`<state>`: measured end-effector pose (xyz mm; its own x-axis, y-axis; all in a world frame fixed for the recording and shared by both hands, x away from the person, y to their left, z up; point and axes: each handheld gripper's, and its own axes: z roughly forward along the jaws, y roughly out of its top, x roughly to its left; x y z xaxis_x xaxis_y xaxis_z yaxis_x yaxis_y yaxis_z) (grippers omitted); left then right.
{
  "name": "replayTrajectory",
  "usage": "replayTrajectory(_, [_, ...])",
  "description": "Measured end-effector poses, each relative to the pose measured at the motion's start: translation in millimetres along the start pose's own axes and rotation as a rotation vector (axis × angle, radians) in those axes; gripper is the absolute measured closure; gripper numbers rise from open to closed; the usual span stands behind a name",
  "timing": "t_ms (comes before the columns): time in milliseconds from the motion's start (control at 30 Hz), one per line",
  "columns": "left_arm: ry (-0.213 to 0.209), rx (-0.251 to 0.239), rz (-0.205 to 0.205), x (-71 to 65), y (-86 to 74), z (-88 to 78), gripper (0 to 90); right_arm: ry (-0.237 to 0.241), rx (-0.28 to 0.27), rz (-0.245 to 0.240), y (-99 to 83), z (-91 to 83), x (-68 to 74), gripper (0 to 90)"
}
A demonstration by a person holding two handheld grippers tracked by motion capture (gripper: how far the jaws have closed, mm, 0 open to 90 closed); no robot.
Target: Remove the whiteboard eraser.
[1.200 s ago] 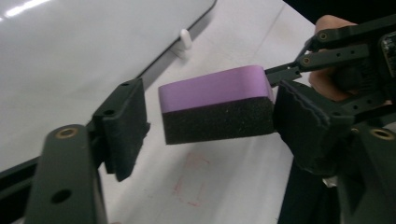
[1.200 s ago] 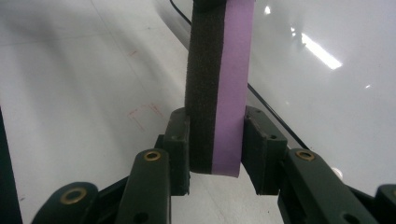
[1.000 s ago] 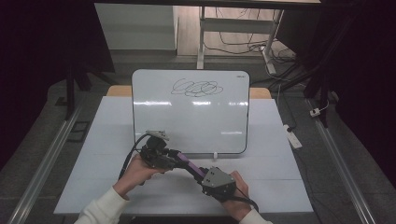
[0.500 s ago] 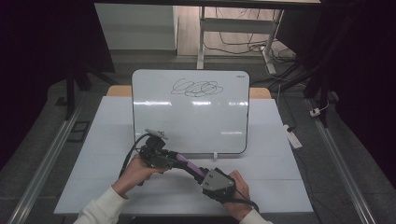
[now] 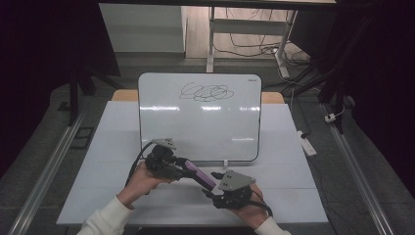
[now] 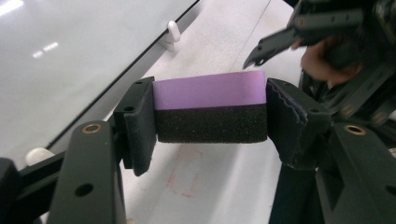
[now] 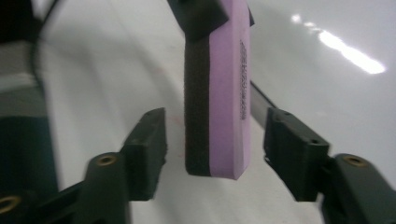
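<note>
A purple eraser with a black felt side (image 6: 210, 112) is clamped across its width between the jaws of my left gripper (image 5: 169, 164). In the high view the eraser (image 5: 198, 174) sticks out to the right toward my right gripper (image 5: 215, 188). The right gripper view has the eraser (image 7: 219, 93) hanging end-on between the right gripper's (image 7: 215, 144) open jaws, with a gap on each side. A whiteboard (image 5: 200, 117) with a black scribble (image 5: 205, 91) near its top lies beyond both grippers.
The white table (image 5: 303, 181) carries the whiteboard, whose small white feet (image 6: 173, 30) rest near the grippers. A white power strip (image 5: 307, 143) lies off the table's right edge. Metal rails run along both sides of the table.
My right gripper has edged up toward the free end of the eraser, so its jaws now flank it. The left gripper holds the eraser almost still.
</note>
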<state>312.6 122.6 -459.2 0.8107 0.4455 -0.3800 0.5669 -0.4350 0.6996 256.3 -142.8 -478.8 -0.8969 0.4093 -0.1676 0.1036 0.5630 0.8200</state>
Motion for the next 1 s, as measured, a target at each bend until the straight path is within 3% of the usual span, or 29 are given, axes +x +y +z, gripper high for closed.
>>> replayTrajectory(33, [-0.002,0.000,0.012,-0.3,-0.2,-0.8,38.5,0.045,-0.016,0.055,0.5,-4.1,-7.2,35.8])
replayTrajectory(67, [-0.001,-0.006,0.019,-1.1,-0.5,-1.1,38.5,0.045,-0.016,0.055,0.5,-4.1,-7.2,35.8])
replayTrajectory(100, [0.000,-0.009,0.029,-1.6,-0.7,-1.6,38.5,0.083,-0.024,0.105,0.2,-7.1,-14.6,34.6])
replayTrajectory(267, [-0.002,-0.020,0.084,-4.8,-1.5,-3.4,38.5,0.116,-0.019,0.160,0.1,-10.6,-26.6,29.2])
replayTrajectory(367, [-0.006,-0.013,0.112,-7.1,-1.5,-2.0,38.5,0.169,-0.014,0.201,1.3,-12.1,-35.3,28.5])
replayTrajectory(567, [-0.026,0.016,0.187,-14.7,-1.1,6.0,38.5,0.250,-0.008,0.221,4.9,-10.4,-41.4,29.6])
replayTrajectory(600, [-0.032,0.020,0.203,-16.5,-1.1,7.3,38.5,0.300,-0.001,0.233,5.7,-8.0,-43.5,29.3])
replayTrajectory(633, [-0.036,0.023,0.217,-18.4,-1.0,8.2,38.5,0.300,-0.001,0.233,5.7,-8.0,-43.5,29.3])
replayTrajectory(700, [-0.045,0.027,0.245,-21.8,-1.1,9.4,38.5,0.360,0.021,0.241,5.7,-3.9,-44.2,29.0])
replayTrajectory(1000, [-0.091,0.021,0.308,-27.8,-1.4,10.0,38.5,0.444,0.052,0.274,0.8,3.3,-47.3,31.6])
